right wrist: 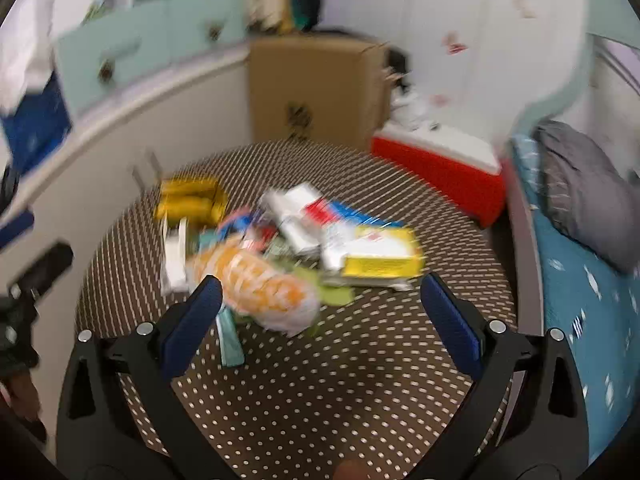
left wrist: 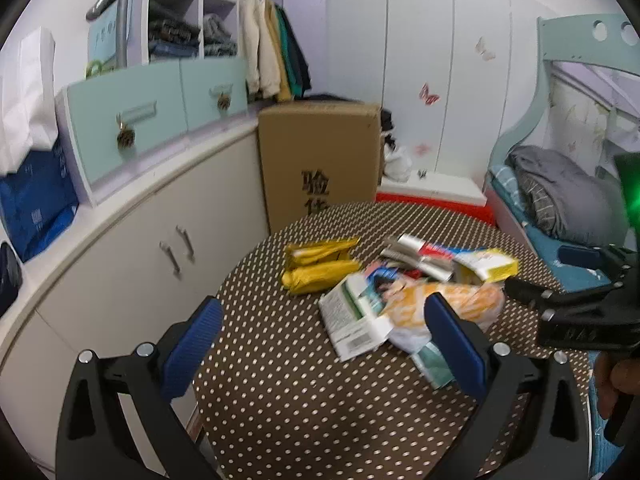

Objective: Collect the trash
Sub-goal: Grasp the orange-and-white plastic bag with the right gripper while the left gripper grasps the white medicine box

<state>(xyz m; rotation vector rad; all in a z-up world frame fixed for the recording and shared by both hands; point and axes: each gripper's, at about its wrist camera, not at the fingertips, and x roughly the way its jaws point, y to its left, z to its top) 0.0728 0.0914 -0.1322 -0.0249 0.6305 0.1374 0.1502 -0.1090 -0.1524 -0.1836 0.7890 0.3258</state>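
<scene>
A pile of trash lies on a round brown dotted table (left wrist: 280, 380): an orange and white snack bag (left wrist: 432, 304), a white and green carton (left wrist: 348, 316), yellow wrappers (left wrist: 320, 264), a yellow and white box (left wrist: 488, 266) and silver, red and blue packets (left wrist: 420, 254). My left gripper (left wrist: 324, 320) is open and empty, above the table's near side, short of the pile. My right gripper (right wrist: 320, 300) is open and empty, its left finger beside the orange bag (right wrist: 264, 284). The right wrist view is blurred. The right gripper also shows at the right edge of the left wrist view (left wrist: 568, 304).
A white cabinet (left wrist: 132, 248) curves along the left with teal drawers (left wrist: 160, 112) on top. A tall cardboard box (left wrist: 320, 160) stands behind the table. A red and white box (right wrist: 440, 160) and a bed (right wrist: 580, 260) are on the right.
</scene>
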